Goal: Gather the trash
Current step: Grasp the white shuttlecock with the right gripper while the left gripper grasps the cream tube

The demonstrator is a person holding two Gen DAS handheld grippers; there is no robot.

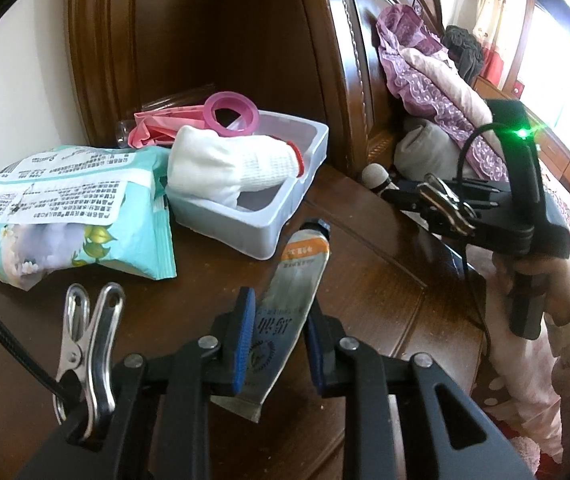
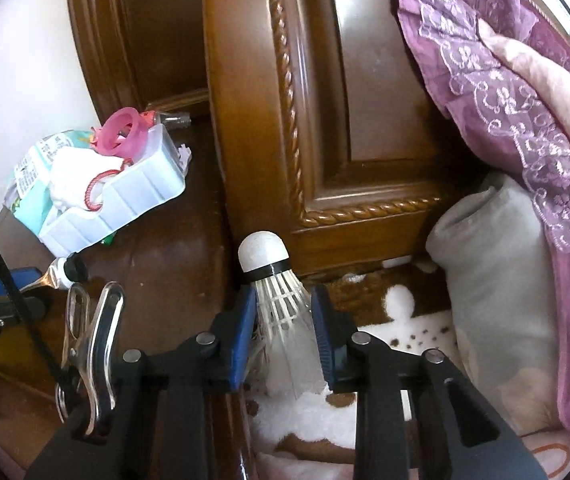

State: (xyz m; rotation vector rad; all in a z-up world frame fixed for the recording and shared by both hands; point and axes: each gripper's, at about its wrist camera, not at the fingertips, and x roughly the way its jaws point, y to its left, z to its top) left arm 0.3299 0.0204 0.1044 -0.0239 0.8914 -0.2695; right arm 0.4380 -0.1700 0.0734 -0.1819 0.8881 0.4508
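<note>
Tube [image 1: 285, 312] between left jaws | shuttlecock [image 2: 281, 300] between right jaws (feathers pinched)

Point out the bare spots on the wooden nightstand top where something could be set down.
Bare wood shows on the nightstand between the squeezed tube in the left tongs and the right edge, and in front of the wipes pack near the left tongs. The back left is crowded: wipes pack and plastic tray with white glove.

Daylight is pouring in from the window [image 1: 565, 60], blowing out that upper right corner. Fisheye bending is curving both views' edges, black vignetting is rounding their corners, and the dresser [image 1: 365, 280] is glaring softly.
</note>
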